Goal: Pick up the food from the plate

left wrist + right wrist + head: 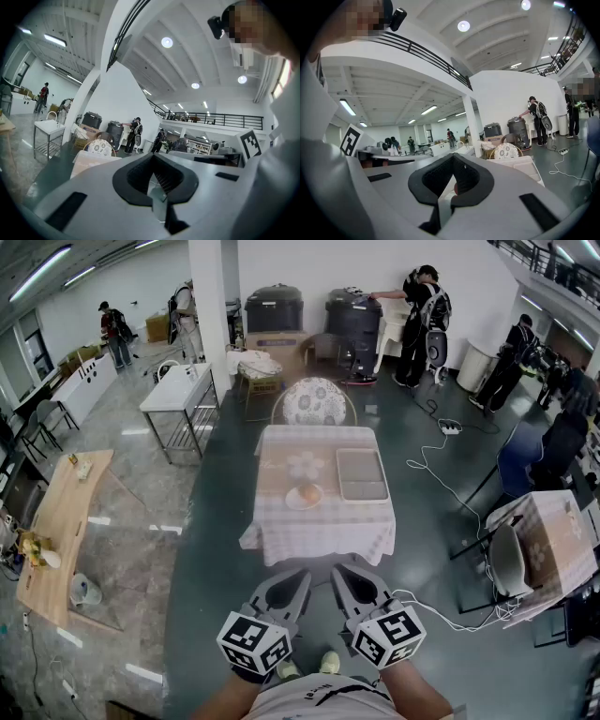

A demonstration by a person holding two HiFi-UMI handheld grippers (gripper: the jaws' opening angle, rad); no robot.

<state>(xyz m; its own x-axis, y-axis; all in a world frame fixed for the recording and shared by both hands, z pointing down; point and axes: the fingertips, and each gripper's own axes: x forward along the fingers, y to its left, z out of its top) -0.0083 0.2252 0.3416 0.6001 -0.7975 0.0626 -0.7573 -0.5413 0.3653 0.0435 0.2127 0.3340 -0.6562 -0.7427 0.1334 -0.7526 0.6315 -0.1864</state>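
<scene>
A round piece of food (307, 492) lies on a white plate (293, 502) on the checked-cloth table (323, 531), straight ahead in the head view. Beside the plate sits a grey tray (362, 474). My left gripper (296, 577) and right gripper (344, 574) are held low and side by side, well short of the table's near edge. Both have their jaws together with nothing between them. In the left gripper view the left gripper (153, 159) points over the table's corner (91, 159). In the right gripper view the right gripper (454, 158) points past the table (520, 164).
A chair with a patterned back (314, 401) stands behind the table. Another cloth-covered table (553, 540) and a white chair (506, 563) are at the right, with cables (431, 465) on the floor. A wooden bench (61, 531) is at the left. People stand at the back.
</scene>
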